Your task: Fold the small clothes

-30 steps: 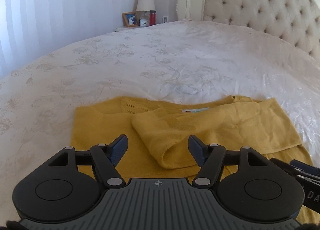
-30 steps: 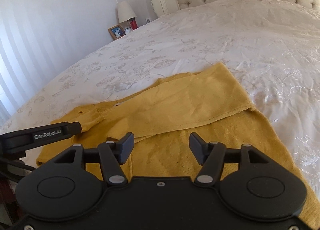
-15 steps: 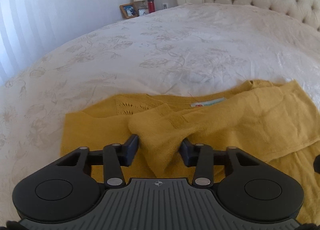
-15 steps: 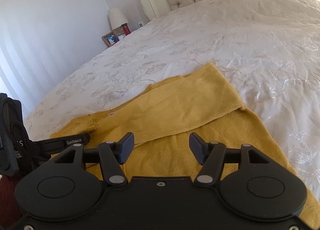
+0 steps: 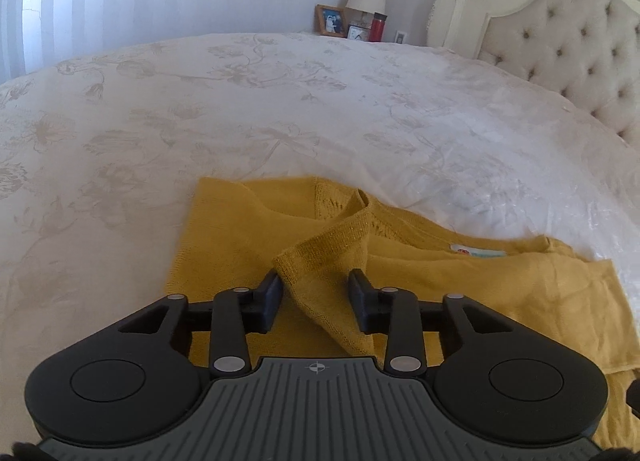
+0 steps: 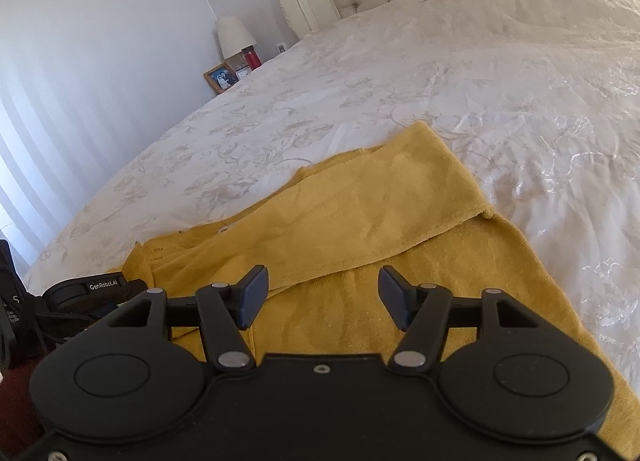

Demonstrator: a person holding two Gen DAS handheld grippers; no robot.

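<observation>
— Well, where does the mustard-yellow knitted sweater (image 5: 460,293) lie?

— Flat on the near part of the white satin bedspread with pale flower embroidery (image 5: 280,121), neckline towards the far side. One long sleeve (image 6: 380,213) is folded across the body as a smooth diagonal band. The ribbed cuff of the other sleeve (image 5: 328,261) sits bunched in a soft hump on the left.

— And the tongs?

— The left gripper (image 5: 315,281) is partly spread. Its jaws have just been opening, with that cuff lying between them, and the pads seem not to bite it. The right gripper (image 6: 322,275) stands wide apart over the sweater's body, with nothing between its pads.

— What could go wrong from here?

— The knit is loose and limp, so the let-go cuff may slump into a lump rather than lie flat, and the fold would come out thick and crooked. A pad could also snag the open stitches as the left gripper draws away, dragging the sleeve along.

— Anything else?

— The bedspread looks glossy and slippery. A push on the sweater might slide the whole garment, or ruck the cover beneath it. The folded sleeve is held by nothing but its own weight, so a careless brush from the right gripper would skew it.

— Texture?

— Fine, matte, slightly fuzzy knit, with a lacy pattern near the shoulder.
</observation>
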